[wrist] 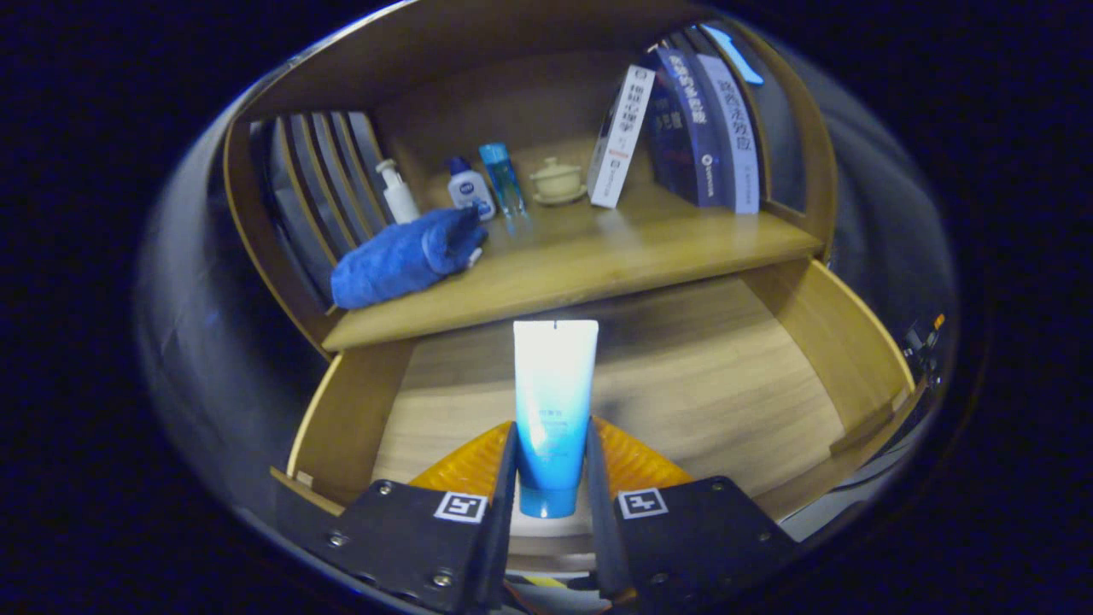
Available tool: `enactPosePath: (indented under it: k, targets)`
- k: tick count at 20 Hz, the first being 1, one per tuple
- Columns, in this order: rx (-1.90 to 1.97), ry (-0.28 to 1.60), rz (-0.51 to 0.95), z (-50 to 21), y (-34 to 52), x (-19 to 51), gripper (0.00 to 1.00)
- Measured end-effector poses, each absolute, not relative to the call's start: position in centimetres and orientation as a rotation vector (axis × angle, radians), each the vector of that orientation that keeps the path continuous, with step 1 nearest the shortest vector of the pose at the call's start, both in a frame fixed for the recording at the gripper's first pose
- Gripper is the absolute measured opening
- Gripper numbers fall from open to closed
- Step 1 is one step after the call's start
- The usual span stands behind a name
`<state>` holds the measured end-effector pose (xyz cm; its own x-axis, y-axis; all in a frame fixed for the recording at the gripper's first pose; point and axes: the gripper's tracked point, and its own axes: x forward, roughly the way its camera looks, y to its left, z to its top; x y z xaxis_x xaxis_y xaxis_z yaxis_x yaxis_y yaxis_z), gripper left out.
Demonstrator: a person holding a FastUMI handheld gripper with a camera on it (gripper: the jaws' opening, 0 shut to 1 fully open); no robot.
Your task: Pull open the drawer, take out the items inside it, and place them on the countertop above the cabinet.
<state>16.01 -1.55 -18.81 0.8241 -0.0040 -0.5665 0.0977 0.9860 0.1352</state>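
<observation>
Home-style booth: wooden cabinet (598,256) with books (700,128), toiletries (470,188).

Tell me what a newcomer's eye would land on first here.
First the tube, upright and pinched between the tongs over the open drawer. Next the blue towel, rolled on the countertop beyond, with small bottles behind it and books leaning farther along.

Dim, soft focus, warped edges
</observation>
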Motion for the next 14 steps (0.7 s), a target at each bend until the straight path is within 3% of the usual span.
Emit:
enactPosePath:
  k: [6,14]
  targets:
    - [0.13,0.448,-0.069,-13.7,-2.4,14.8,0.41]
    - [0.112,0.279,-0.138,-5.5,-2.7,21.5,0.41]
